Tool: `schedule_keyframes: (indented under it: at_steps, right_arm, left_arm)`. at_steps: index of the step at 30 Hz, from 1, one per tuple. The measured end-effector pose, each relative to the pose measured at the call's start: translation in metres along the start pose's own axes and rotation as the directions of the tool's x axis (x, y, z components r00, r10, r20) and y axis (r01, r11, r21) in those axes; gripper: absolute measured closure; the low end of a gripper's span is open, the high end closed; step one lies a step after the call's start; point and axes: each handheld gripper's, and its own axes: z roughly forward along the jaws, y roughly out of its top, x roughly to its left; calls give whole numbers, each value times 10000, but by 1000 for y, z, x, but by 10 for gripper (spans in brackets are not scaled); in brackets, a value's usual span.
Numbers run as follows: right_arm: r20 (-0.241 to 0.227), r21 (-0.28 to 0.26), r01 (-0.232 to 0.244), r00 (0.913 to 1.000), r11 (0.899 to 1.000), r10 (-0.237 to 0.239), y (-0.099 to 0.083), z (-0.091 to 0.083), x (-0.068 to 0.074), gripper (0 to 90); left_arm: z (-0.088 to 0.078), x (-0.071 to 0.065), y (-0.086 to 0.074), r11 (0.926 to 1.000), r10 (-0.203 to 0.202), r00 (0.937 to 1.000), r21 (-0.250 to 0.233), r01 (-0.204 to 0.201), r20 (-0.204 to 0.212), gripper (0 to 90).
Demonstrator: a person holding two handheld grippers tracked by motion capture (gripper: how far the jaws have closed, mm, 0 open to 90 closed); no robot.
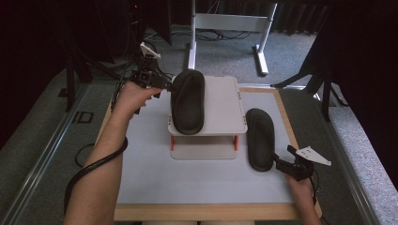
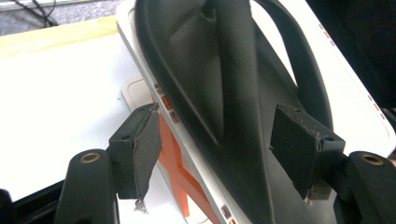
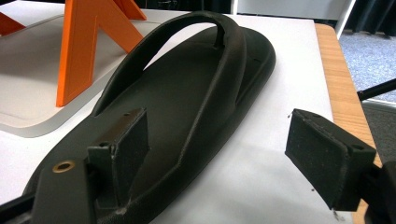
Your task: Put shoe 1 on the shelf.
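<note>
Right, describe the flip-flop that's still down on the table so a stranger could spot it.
Start at the small white rack in the middle of the table. Just to its right, flat on the white tabletop, lies a black flip-flop. Its twin sits up on the rack's top shelf.

So the table point(image 1: 141, 178) has a pale grey-white top with a light wood border round the edge, and it fills the middle of the high view. Dead centre sits a small white two-tier rack point(image 1: 220, 108) on orange legs, base flat on the table. One black flip-flop point(image 1: 187, 101) lies on the rack's top shelf, toward its left side. The second black flip-flop point(image 1: 260, 139) lies straight on the table just right of the rack, lengthwise, near the right border.
</note>
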Motion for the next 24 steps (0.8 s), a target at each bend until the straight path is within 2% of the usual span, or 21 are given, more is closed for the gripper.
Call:
schedule_keyframes:
  at_steps: [7,11,13,16,18,20,23,24]
  right_arm:
    - [6,23,-12,10000,10000,12,0,0,0,205]
    - [-2,22,-20,10000,10000,20,0,0,0,206]
    - [-1,25,-58,10000,10000,58,0,0,0,205]
    - [3,34,-51,10000,10000,51,0,0,0,205]
    - [14,40,-36,10000,10000,36,0,0,0,205]
    - [25,39,-28,10000,10000,28,0,0,0,205]
    - [35,17,-12,10000,10000,12,0,0,0,205]
    - [35,16,-8,10000,10000,8,0,0,0,205]
  left_arm:
    - [-10,9,-14,9991,-193,9995,-375,202,244,330]
    - [-7,17,-25,9991,-252,9988,-338,266,410,330]
    - [-6,22,-32,9979,-446,9967,-430,475,672,330]
    - [-4,29,-43,9966,-486,9950,-617,541,870,330]
    - [-3,32,-51,9953,-405,9949,-840,483,927,330]
    - [0,36,-60,9967,-262,9972,-743,315,707,330]
    - [5,44,-74,9947,-273,9964,-963,350,803,330]
    - [6,45,-79,9941,-142,9970,-1059,222,756,330]
